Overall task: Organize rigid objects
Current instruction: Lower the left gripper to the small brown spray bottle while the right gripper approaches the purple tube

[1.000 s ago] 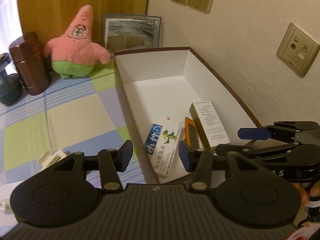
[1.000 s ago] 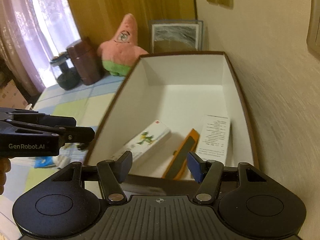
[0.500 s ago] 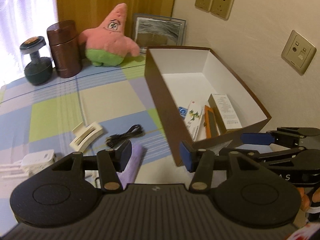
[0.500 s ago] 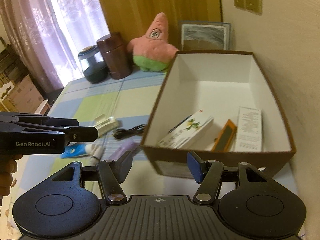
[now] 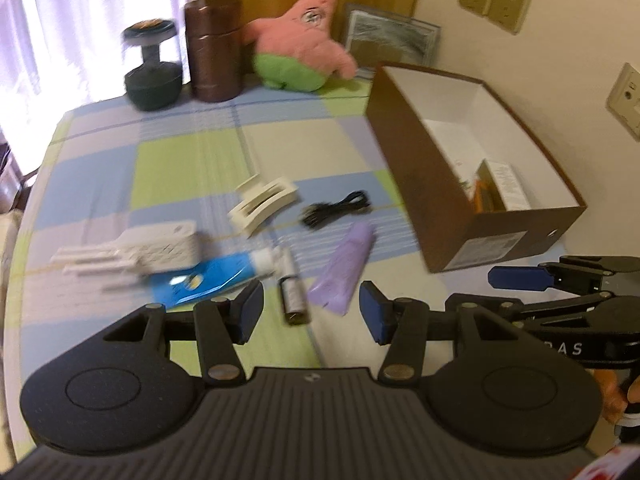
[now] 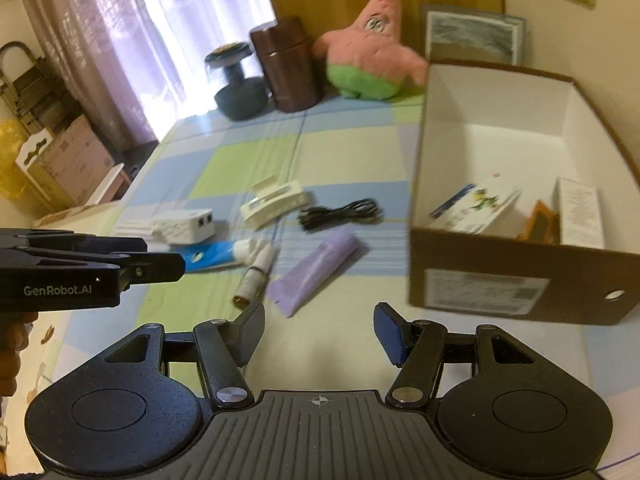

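A brown cardboard box (image 5: 416, 168) (image 6: 516, 284) with a white inside stands at the right and holds several small cartons (image 6: 476, 208). On the checked cloth to its left lie a purple tube (image 5: 346, 264) (image 6: 314, 270), a small white bottle (image 5: 292, 292) (image 6: 254, 276), a blue tube (image 5: 208, 278) (image 6: 212, 258), a cream hair clip (image 5: 262, 202) (image 6: 276, 202), a black cable (image 5: 336, 210) (image 6: 340, 214) and a white adapter (image 5: 160, 246) (image 6: 186, 226). My left gripper (image 5: 311, 311) is open and empty above the bottle and purple tube. My right gripper (image 6: 319, 333) is open and empty before the box.
At the back stand a dumbbell (image 5: 152, 66), a brown canister (image 5: 214, 48), a pink star plush (image 5: 304, 40) and a framed picture (image 5: 392, 40). The wall runs along the right. Cartons sit on the floor at left (image 6: 64, 160).
Both grippers have pulled back and away from the box, toward the left. The loose items on the cloth have come into view. Both stay open.
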`<action>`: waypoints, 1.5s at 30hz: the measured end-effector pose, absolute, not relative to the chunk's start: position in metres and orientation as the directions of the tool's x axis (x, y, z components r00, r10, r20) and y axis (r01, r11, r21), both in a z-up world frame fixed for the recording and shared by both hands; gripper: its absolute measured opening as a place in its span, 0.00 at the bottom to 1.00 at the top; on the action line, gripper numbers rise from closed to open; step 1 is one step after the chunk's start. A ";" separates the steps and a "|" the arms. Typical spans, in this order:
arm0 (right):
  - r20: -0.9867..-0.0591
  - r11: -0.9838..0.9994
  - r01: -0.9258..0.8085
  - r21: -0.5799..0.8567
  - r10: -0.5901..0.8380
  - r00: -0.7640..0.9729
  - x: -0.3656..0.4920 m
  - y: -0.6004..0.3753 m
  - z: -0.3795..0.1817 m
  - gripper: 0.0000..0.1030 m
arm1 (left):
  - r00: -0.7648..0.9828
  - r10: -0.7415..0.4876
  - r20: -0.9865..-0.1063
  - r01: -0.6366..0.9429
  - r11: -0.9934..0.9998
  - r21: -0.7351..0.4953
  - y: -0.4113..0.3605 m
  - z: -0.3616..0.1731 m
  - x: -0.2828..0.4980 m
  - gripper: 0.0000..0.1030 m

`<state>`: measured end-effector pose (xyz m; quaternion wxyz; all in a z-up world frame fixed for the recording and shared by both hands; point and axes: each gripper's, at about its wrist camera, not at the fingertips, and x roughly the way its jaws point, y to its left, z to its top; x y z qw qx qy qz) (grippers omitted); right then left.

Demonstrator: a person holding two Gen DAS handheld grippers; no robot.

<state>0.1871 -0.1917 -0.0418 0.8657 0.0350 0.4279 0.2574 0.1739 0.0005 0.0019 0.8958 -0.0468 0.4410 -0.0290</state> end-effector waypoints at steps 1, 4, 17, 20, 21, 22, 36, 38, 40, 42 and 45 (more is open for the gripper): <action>-0.727 0.864 -0.419 0.278 0.475 0.497 0.187 -0.187 -0.044 0.56 | 0.606 -0.088 -0.790 0.000 0.994 -0.111 0.006 0.000 0.171 0.47; -0.734 0.863 -0.424 0.274 0.473 0.487 0.185 -0.174 -0.049 0.56 | 0.599 -0.069 -0.798 -0.031 0.994 -0.109 0.018 -0.006 0.165 0.47; -0.772 0.882 -0.382 0.277 0.441 0.459 0.194 -0.150 -0.081 0.56 | 0.555 -0.070 -0.829 -0.044 0.993 -0.113 0.034 -0.041 0.176 0.46; -0.764 0.884 -0.363 0.295 0.446 0.466 0.198 -0.151 -0.085 0.55 | 0.546 -0.084 -0.834 -0.027 0.993 -0.118 0.030 -0.049 0.186 0.46; -0.764 0.886 -0.356 0.296 0.444 0.469 0.200 -0.151 -0.086 0.55 | 0.541 -0.089 -0.836 -0.020 0.993 -0.119 0.029 -0.052 0.190 0.46; -0.761 0.888 -0.348 0.300 0.443 0.474 0.202 -0.151 -0.088 0.54 | 0.536 -0.094 -0.839 -0.014 0.993 -0.120 0.028 -0.055 0.194 0.45; -0.774 0.904 -0.265 0.336 0.425 0.469 0.235 -0.150 -0.111 0.36 | 0.476 -0.143 -0.868 0.066 0.990 -0.126 0.015 -0.097 0.243 0.36; -0.777 0.906 -0.260 0.335 0.421 0.468 0.238 -0.149 -0.113 0.36 | 0.467 -0.143 -0.872 0.080 0.990 -0.120 0.013 -0.102 0.249 0.35; -0.780 0.907 -0.253 0.337 0.419 0.465 0.242 -0.149 -0.115 0.36 | 0.463 -0.145 -0.875 0.086 0.989 -0.118 0.012 -0.107 0.254 0.32; -0.783 0.908 -0.248 0.338 0.417 0.461 0.245 -0.147 -0.117 0.36 | 0.458 -0.147 -0.877 0.095 0.989 -0.116 0.012 -0.111 0.258 0.29; -0.786 0.908 -0.240 0.343 0.418 0.456 0.250 -0.144 -0.120 0.36 | 0.453 -0.150 -0.879 0.112 0.988 -0.110 0.012 -0.116 0.264 0.19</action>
